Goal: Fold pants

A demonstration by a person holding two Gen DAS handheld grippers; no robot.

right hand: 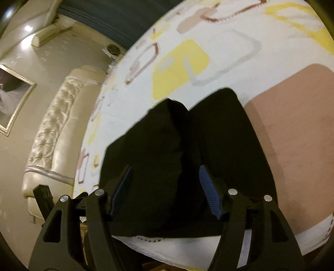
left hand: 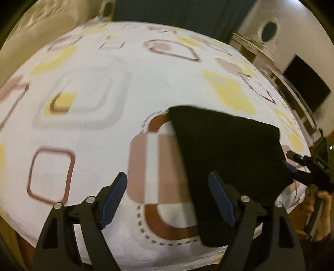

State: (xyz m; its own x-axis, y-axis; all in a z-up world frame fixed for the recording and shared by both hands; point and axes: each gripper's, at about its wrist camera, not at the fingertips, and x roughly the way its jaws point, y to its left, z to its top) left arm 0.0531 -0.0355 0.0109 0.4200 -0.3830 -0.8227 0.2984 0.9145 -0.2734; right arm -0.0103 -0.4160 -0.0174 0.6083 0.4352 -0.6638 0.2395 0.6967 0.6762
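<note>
Black pants [left hand: 225, 158] lay folded at the lower right of the patterned bed [left hand: 87, 87]; left gripper [left hand: 167, 200] gaped empty, right gripper [right hand: 165, 191] hovered open above them, apparently between folds.

A white cloth [left hand: 100, 133] printed with yellow, brown and grey rounded squares covers the worktop. Beside it stands a cream tufted sofa [right hand: 54, 133], with a framed picture [right hand: 12, 98] on the wall above, and a dark curtain [left hand: 171, 12] hangs behind. A dark flat screen [left hand: 306, 85], perhaps a television, sits blurred at one side.
</note>
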